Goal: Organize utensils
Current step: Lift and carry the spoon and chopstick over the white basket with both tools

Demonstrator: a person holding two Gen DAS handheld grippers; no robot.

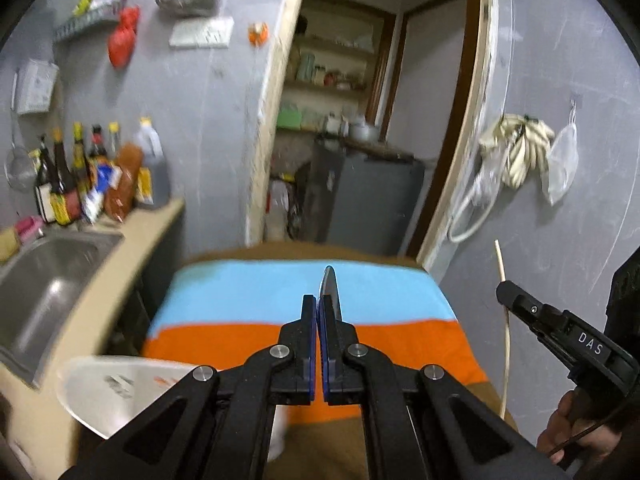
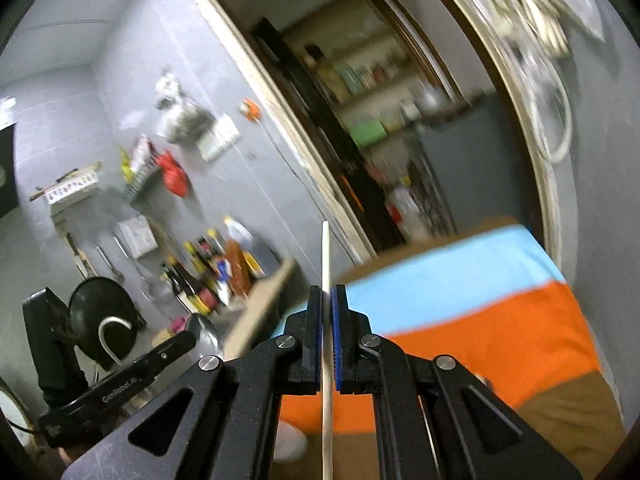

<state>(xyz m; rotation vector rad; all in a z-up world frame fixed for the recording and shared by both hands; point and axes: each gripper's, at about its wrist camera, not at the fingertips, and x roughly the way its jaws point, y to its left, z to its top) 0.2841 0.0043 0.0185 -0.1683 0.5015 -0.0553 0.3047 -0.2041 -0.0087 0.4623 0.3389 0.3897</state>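
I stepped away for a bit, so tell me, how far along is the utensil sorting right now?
Nothing looks sorted yet: no utensil is seen put away. In hand: the left gripper is shut on a spoon, and the right gripper is shut on a chopstick, both held above the striped cloth. Left to do: set both down in their place, which these views don't show.

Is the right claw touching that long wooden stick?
Touching. In the right wrist view the right claw is shut on the wooden stick; both blue pads press its sides, with no gap showing.
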